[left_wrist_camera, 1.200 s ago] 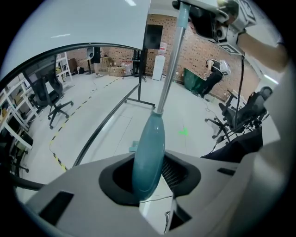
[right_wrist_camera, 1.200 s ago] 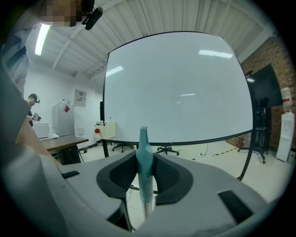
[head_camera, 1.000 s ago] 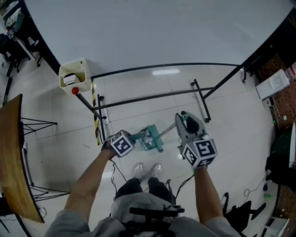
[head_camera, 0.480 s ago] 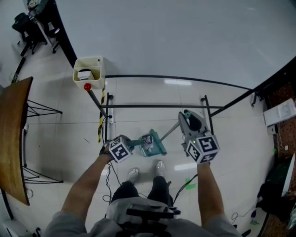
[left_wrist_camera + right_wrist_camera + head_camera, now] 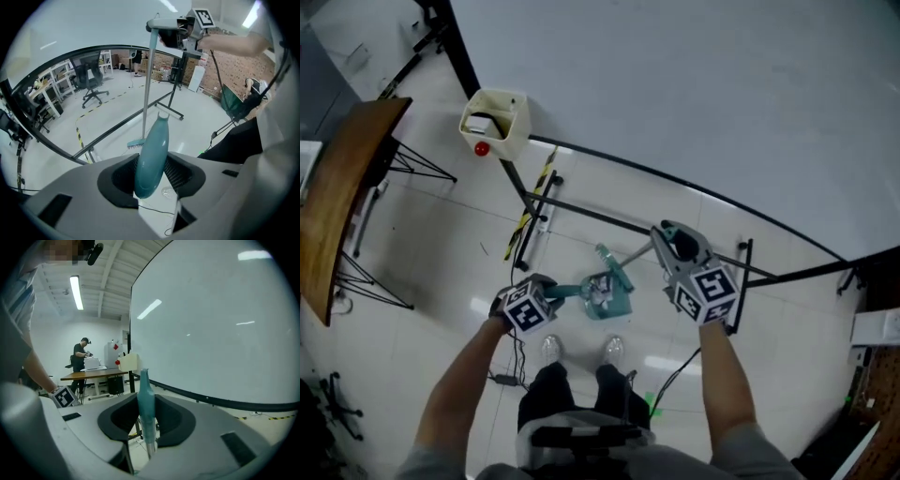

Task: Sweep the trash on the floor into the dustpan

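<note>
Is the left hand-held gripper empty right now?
No, the left hand-held gripper has its jaws closed on the teal dustpan handle, which sticks out between them.

The person stands on a pale tiled floor, and two shoes show just below the dustpan. Its teal handle runs sideways into the left gripper. Something pale lies in the pan, too small to tell what it is. The right gripper has the thin grey shaft of the broom, which slants down to a teal brush head just beside the dustpan. Behind them are black frame rails, a yellow-black strip and a cream box with a red knob. A wooden bench stands at the left edge.
</note>
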Motion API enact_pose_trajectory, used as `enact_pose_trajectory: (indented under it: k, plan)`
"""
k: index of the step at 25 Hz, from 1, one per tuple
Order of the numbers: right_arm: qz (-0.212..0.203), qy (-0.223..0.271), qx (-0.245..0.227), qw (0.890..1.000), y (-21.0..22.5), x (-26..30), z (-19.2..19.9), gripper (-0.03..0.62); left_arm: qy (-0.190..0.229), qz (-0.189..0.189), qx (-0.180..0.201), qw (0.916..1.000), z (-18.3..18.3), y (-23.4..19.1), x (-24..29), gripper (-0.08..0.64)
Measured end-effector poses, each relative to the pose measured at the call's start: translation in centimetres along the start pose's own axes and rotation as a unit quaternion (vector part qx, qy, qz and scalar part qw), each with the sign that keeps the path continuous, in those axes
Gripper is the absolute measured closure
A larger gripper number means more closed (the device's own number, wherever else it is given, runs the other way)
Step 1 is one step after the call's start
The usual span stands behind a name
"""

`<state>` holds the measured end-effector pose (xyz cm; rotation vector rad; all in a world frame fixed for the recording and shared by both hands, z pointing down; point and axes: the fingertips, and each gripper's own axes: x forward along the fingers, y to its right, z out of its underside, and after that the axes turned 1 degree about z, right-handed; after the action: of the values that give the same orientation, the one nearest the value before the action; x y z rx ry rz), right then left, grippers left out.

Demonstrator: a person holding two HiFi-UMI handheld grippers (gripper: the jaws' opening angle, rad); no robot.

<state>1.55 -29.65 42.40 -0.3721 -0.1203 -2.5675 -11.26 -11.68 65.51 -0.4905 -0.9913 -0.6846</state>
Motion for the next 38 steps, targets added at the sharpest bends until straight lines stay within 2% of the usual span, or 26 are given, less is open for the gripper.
enact_pose_trajectory:
  k: [4,7,10,13,16,19,23,29,33,36,38]
  plan:
    - [-0.032,-0.021,-0.022,0.999,2.2,2.1,2.1,0.494,0.005,-0.015,-0.012,0.9998,-1.4,1.1,0.4,0.396]
    - [-0.054,-0.035,-0.035,0.997,3.5,3.8,3.9,0.494,0.002,-0.032,-0.038,0.9988,-1.3,0.9,0.3,0.384]
    - [-0.083,-0.041,-0.04,0.995,5.2,5.3,6.2,0.494,-0.001,-0.058,-0.082,0.9949,-1.0,0.8,0.3,0.369]
    - [-0.106,-0.059,-0.031,0.992,6.9,5.5,9.4,0.494,0.012,-0.077,-0.145,0.9864,-0.4,1.7,0.4,0.341]
    - [-0.116,-0.055,-0.011,0.992,9.5,5.6,10.1,0.494,0.026,-0.118,-0.215,0.9692,0.3,1.0,-0.3,0.309]
    - [-0.101,-0.063,0.0,0.993,12.4,4.9,10.7,0.492,0.036,-0.144,-0.256,0.9552,0.2,1.4,0.0,0.293]
    - [-0.09,-0.068,-0.004,0.994,12.8,4.8,11.2,0.492,0.068,-0.183,-0.321,0.9267,0.6,1.5,-0.9,0.272]
    - [-0.047,-0.086,-0.02,0.995,13.9,4.6,11.7,0.492,0.072,-0.229,-0.371,0.897,2.8,3.0,-1.8,0.261]
    - [-0.03,-0.1,-0.03,0.994,14.3,4.4,12.0,0.494,0.095,-0.25,-0.406,0.8741,4.2,4.6,-3.6,0.261]
    - [-0.021,-0.1,-0.016,0.995,15.7,4.2,12.1,0.494,0.106,-0.268,-0.423,0.8592,4.3,5.2,-4.7,0.261]
    - [-0.019,-0.094,0.001,0.995,16.7,4.4,12.1,0.494,0.098,-0.282,-0.433,0.8506,4.9,6.2,-5.0,0.261]
